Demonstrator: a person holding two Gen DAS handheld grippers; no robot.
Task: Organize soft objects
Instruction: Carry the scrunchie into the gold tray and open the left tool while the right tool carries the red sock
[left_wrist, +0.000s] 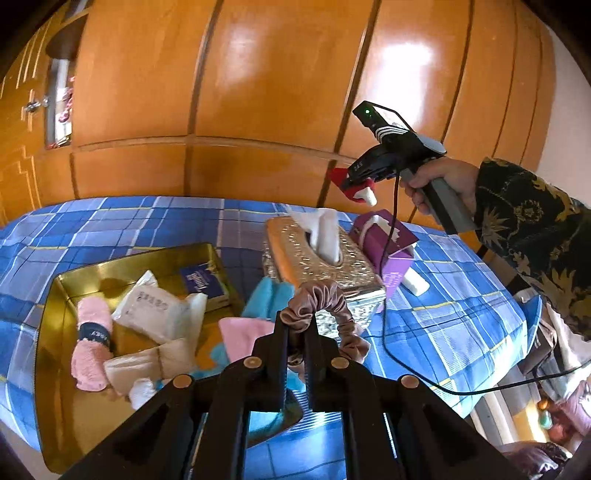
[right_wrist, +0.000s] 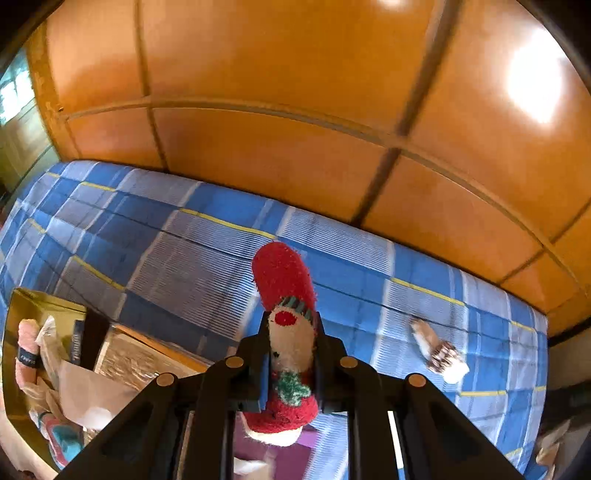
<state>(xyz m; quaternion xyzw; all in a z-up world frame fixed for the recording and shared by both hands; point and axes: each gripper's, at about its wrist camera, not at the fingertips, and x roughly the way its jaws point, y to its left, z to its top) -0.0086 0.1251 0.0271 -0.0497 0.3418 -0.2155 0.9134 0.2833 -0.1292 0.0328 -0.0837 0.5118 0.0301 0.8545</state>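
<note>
- Left gripper (left_wrist: 297, 332) is clenched on a mauve satin scrunchie (left_wrist: 321, 299), held over the near-right rim of the gold tin tray (left_wrist: 48, 325).
- Tray sits toward the bed's near-left edge and already holds a pink rolled towel (left_wrist: 92, 343) and a tissue packet (left_wrist: 155, 310).
- Judgement: bring the scrunchie over bare tray floor and lower before letting go, since it bounces.
- Right gripper (right_wrist: 291, 350) is clamped on a red Christmas sock (right_wrist: 286, 295), above mid-bed.
- Judgement: sock overhangs both ends, so steer around the tissue box (left_wrist: 325, 258).
- A small patterned item (right_wrist: 439, 354) lies by the bed's far-right edge, likely next.
</note>
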